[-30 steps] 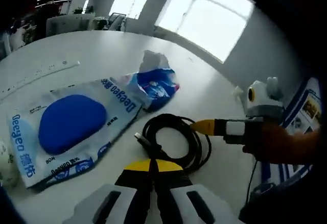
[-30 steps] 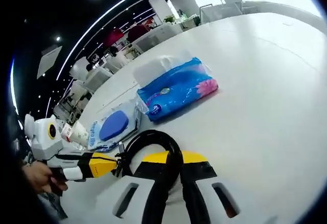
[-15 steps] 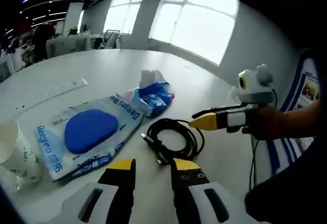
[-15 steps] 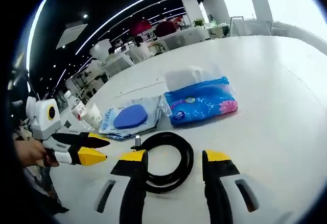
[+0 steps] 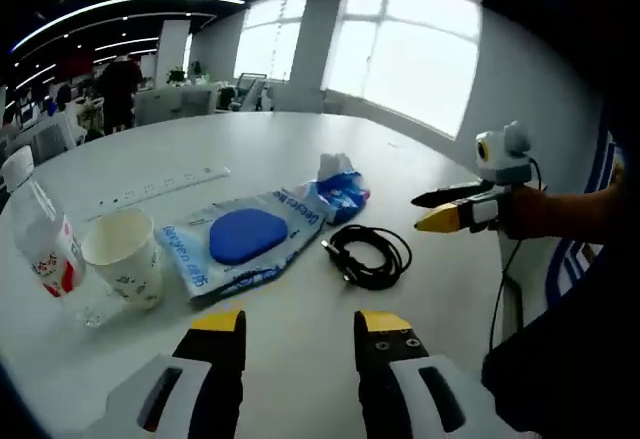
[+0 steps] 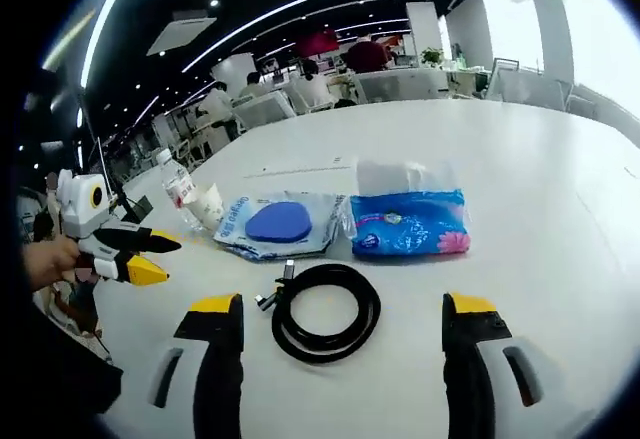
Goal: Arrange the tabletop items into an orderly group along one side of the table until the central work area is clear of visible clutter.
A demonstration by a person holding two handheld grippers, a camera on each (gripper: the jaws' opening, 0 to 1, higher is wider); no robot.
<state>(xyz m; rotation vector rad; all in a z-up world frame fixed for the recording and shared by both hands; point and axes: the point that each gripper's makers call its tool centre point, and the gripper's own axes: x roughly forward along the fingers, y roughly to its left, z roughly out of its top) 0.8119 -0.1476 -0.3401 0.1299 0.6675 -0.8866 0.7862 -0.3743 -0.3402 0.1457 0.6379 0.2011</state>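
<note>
Looks mostly done: coiled black cable (image 6: 326, 311), blue tissue pack (image 6: 410, 227), clear bag with the blue pad (image 6: 278, 224), paper cup (image 5: 125, 256) and (probably) a water bottle (image 5: 40, 241) clustered on the white counter (image 6: 560, 209). Left gripper (image 5: 290, 327) and right gripper (image 6: 341, 319) both spread, empty.

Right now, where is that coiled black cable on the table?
The coiled black cable lies on the white table, in the right gripper view between that claw's open jaws, just in front of the blue tissue pack.
</note>
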